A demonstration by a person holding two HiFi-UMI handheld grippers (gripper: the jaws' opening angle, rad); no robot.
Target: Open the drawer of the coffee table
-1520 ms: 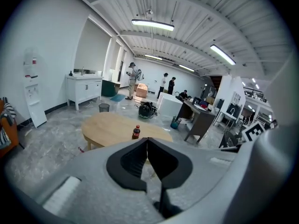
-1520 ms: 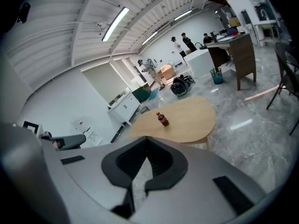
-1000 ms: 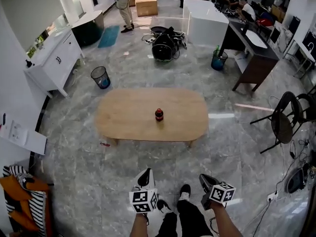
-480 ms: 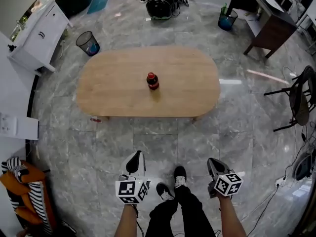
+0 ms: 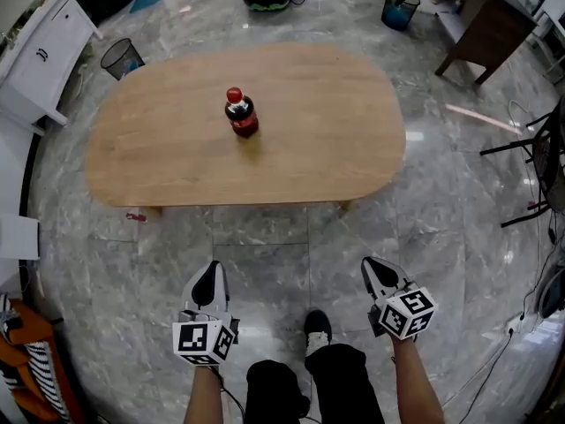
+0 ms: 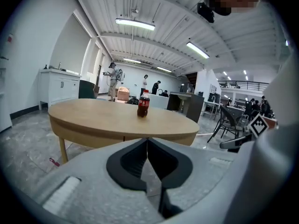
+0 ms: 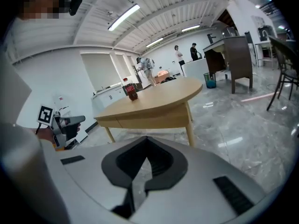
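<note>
- Ahead on the marble floor (image 5: pixel 265 246): oval wooden coffee table (image 5: pixel 309 148), long near edge facing, well apart from both grippers.
- Under that near edge: drawer (image 7: pixel 149 120), judged from a vertical seam in the apron; flush and closed, no handle or knob made out.
- On the tabletop, left of centre: cola bottle (image 5: pixel 240 113), upright, red cap. Probably tips on a jerk, so pull slow and level.
- Low in the head view, either side of the legs: left gripper (image 5: pixel 210 272) and right gripper (image 5: pixel 375 272), each pinched fully closed, nothing between the pads.
- To do it well: close in first and drop low enough to look straight at the apron front.
- Spread one gripper's jaws before reaching the drawer front; pinched tips likely get no purchase.
- With no handle seen, probably hook the lower lip of the front, then draw straight back toward the body, not sideways.
- Keep the spare gripper clear of the drawer path, or rest it on the table rim against sliding.
</note>
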